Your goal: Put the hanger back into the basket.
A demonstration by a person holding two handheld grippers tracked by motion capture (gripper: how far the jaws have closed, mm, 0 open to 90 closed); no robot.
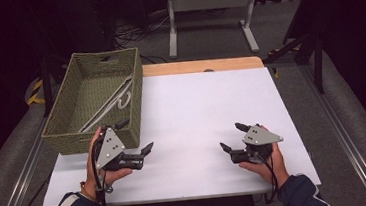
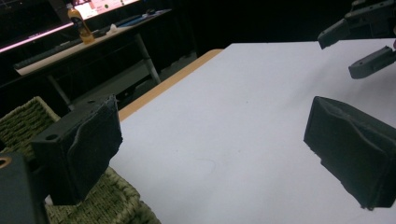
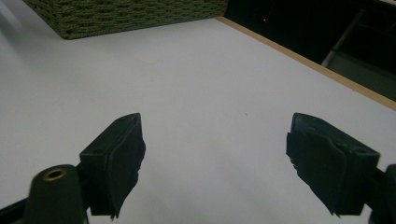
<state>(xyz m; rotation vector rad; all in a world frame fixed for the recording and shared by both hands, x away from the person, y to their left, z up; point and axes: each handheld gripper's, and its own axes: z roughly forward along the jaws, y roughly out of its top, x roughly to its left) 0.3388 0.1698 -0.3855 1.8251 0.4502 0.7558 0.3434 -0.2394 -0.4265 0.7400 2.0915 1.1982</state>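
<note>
Woven olive-green wicker basket [image 1: 75, 123] is sitting at the far left of the white table [image 1: 202, 111], holding pale hangers [image 1: 115, 101] that are lying slantwise inside it. The left gripper [image 1: 135, 137] is hovering just beside the basket's near right corner, its jaws spread wide with nothing between them. The right gripper [image 1: 233, 136] is resting over the near right of the table, well apart from the basket, its jaws likewise released and gripping nothing.

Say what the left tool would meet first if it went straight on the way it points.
Probably the right tool. The left tool stands open and empty, pointing across the bare white table toward it, with nothing between them; depth is hard to judge.
</note>
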